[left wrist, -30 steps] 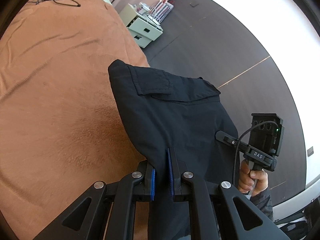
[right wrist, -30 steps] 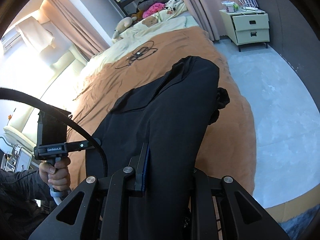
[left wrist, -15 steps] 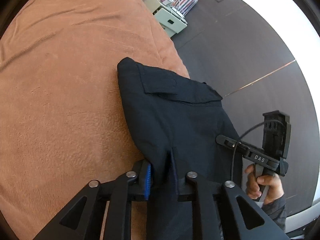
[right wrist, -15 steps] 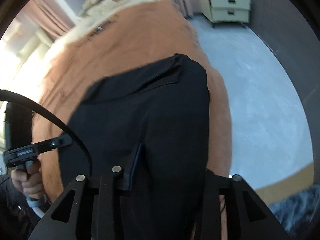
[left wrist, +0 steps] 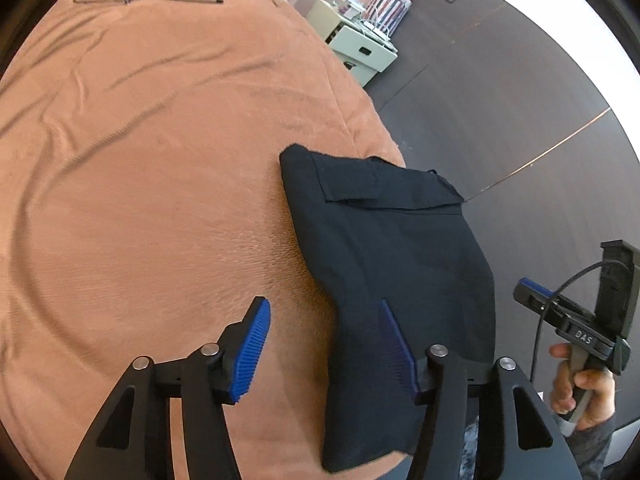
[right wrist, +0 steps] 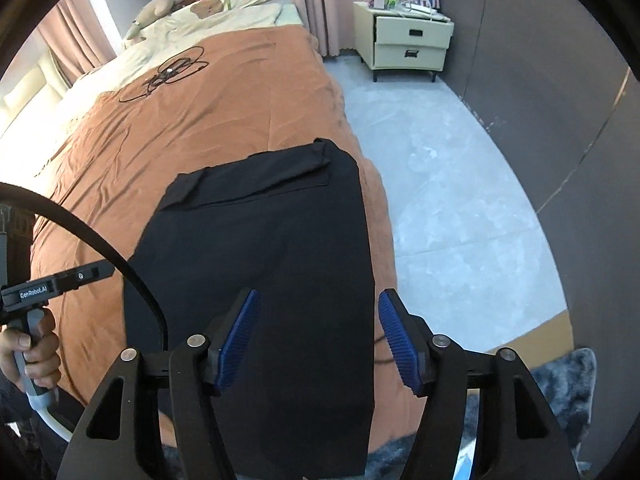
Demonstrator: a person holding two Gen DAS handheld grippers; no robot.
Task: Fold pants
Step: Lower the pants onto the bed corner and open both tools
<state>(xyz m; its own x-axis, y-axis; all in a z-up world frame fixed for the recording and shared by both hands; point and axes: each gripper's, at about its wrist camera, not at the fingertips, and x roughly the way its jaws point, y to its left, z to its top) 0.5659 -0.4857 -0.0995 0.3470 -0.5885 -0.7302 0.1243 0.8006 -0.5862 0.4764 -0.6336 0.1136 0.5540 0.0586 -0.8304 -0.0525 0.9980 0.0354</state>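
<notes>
Left view
- pants: dark, already doubled into a long slab, lying on the orange bed cover at the bed's edge nearest the floor; flap pocket at the far end.
- long axis: runs from the near edge of the bed away twd the far end, roughly along the camera's line of sight, leaning a bit left.
- left gripper: jaws wide apart, holding nothing. Left blue pad over bare cover, right pad over the cloth, so the pants' left edge passes btwn them.
- offset: bulk of the pants lies to the right of this gripper's centre.
- right gripper: seen at far right, past the pants' right edge, in the person's hand; jaw state not readable from here.

Right view
- pants: fill the middle, near end running under the camera.
- right gripper: jaws spread, empty. Left pad over cloth, right pad off the right edge, so that edge sits btwn them.
- left gripper: only its body shows, at far left, beyond the pants' left edge.
- clutter: cable tangle up the bed, nightstand beyond; both well apart from the work.

Judgement
- who's nearer: neither; each gripper straddles its own long edge at the near end.
- next move, likely: re-pinch the near end on both sides and carry it fwd along the long axis twd the pocket end.
</notes>
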